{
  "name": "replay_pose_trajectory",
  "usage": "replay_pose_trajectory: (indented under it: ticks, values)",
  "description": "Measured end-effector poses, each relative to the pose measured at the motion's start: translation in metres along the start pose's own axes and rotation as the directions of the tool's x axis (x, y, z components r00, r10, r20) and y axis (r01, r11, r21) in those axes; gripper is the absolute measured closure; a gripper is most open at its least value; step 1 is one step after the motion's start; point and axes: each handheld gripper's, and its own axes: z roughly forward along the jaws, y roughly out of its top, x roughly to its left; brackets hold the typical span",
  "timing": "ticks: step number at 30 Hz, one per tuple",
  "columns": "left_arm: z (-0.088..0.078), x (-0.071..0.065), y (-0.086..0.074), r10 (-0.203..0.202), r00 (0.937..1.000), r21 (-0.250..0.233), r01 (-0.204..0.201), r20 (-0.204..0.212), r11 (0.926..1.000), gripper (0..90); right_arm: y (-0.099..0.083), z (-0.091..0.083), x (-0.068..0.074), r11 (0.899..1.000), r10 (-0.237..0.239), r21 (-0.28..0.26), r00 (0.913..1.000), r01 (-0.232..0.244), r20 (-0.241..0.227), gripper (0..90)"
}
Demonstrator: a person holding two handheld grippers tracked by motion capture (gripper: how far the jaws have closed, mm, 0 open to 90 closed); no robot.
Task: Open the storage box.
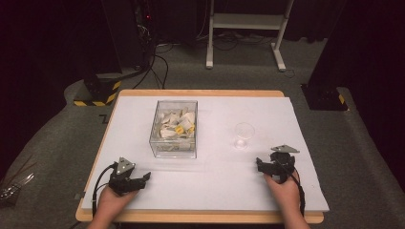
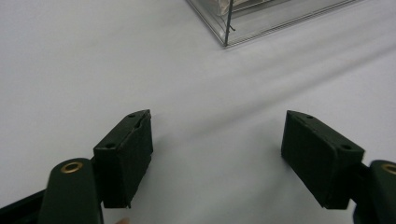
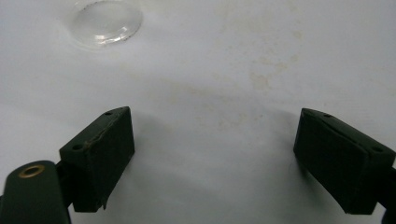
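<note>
The white table (image 1: pixel 215 176) holds a clear box (image 1: pixel 174 128) of small pieces in the middle and a little glass (image 1: pixel 243 134) on the right. The left gripper (image 1: pixel 141 179) and right gripper (image 1: pixel 261 164) rest near, jaws apart, holding nothing. A quick reach could tip the glass. The right gripper view shows table stains.
</note>
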Motion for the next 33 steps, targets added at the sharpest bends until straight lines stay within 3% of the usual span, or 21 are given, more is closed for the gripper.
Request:
replay_pose_trajectory:
  ticks: [23, 25, 33]
  values:
    - [-0.001, -0.001, 0.000, -0.006, 0.9999, -0.007, 0.006, -0.016, 1.0000, 28.1, 0.000, -0.001, 0.001, 1.000, -0.004, 0.000, 1.0000, 0.004, -0.003, 13.7]
    - [-0.001, -0.001, 0.000, -0.005, 0.9998, -0.006, 0.005, -0.018, 1.0000, 28.3, 0.000, -0.005, 0.002, 1.000, -0.019, -0.016, 0.9998, 0.019, 0.011, 14.7]
    - [-0.001, -0.001, 0.000, -0.010, 0.9998, -0.007, 0.010, -0.018, 0.9999, 28.9, -0.002, -0.021, 0.016, 0.997, -0.049, -0.057, 0.9983, 0.047, -0.031, 17.3]
